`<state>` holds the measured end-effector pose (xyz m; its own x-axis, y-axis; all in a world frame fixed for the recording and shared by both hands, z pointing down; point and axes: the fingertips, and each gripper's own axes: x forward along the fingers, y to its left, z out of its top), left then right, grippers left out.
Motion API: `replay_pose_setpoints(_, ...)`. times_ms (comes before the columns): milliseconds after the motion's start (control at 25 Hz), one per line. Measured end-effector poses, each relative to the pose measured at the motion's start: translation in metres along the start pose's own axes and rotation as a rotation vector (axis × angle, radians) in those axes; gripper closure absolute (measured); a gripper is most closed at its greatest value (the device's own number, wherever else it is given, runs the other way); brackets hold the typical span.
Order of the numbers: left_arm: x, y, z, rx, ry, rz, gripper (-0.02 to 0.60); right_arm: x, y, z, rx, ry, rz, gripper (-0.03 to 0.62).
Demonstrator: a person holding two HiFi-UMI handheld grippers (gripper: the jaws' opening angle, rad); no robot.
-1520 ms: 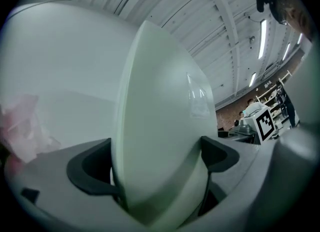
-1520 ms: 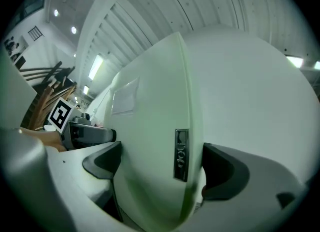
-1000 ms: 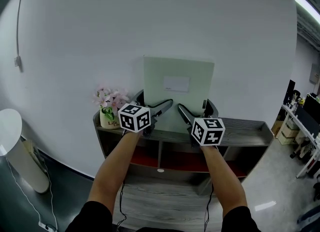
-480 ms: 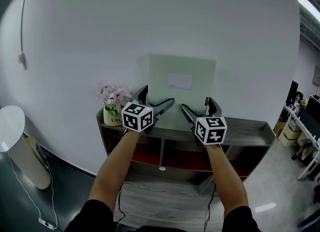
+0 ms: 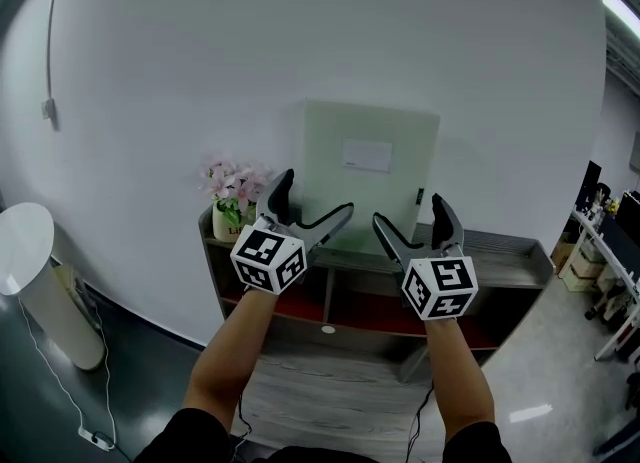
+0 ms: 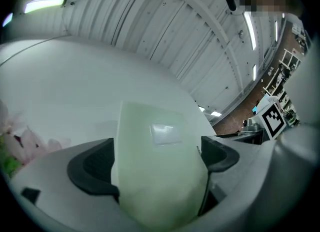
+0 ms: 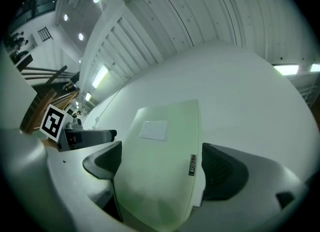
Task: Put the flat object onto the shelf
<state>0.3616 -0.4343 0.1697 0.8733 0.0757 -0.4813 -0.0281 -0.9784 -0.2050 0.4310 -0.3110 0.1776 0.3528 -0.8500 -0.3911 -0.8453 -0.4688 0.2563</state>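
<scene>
Board [image 5: 335, 151] stands on the shelf [image 5: 500, 251]; your left gripper [image 5: 317, 193] and right gripper [image 5: 408, 209] hang wide open before the shelf, so placing looks done, just back away

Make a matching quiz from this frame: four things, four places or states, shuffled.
Things:
1. pale green board
2. flower pot
3. left gripper
4. white cylinder

Places or states:
A. on the floor, left of the shelf
B. jaws apart
C. upright against the wall
D. left end of the shelf top

Pairs: 1-C, 2-D, 3-B, 4-A.
</scene>
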Motion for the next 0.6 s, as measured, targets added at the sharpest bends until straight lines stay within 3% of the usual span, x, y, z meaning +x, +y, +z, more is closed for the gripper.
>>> replay_pose_setpoints(160, -0.030, -0.012, 0.006, -0.108, -0.043, -0.001, 0.048, -0.035, 0.011, 0.006, -0.013, -0.062, -0.044, 0.108)
replay_pose_setpoints(200, -0.040, -0.011, 0.005, -0.129, -0.058, 0.021, 0.091, -0.043, 0.014, 0.003, -0.007, -0.068, -0.046, 0.109)
replay_pose_setpoints(320, -0.071, -0.003, -0.003, -0.161, -0.082, 0.115, 0.327, -0.061, 0.026, -0.008, -0.017, -0.060, -0.052, 0.115)
replay_pose_setpoints(360, -0.080, -0.001, -0.007, -0.161, -0.078, 0.151, 0.368, -0.065, 0.029, -0.012, -0.020, -0.058, -0.058, 0.144)
replay_pose_setpoints(480, -0.096, 0.001, -0.023, -0.138, -0.036, 0.228, 0.448, -0.074, 0.036, -0.019, -0.026, -0.058, -0.074, 0.330)
replay_pose_setpoints(600, -0.104, -0.008, -0.039, -0.119, 0.027, 0.227, 0.517, -0.083, 0.045, -0.023, -0.032, -0.057, -0.075, 0.467)
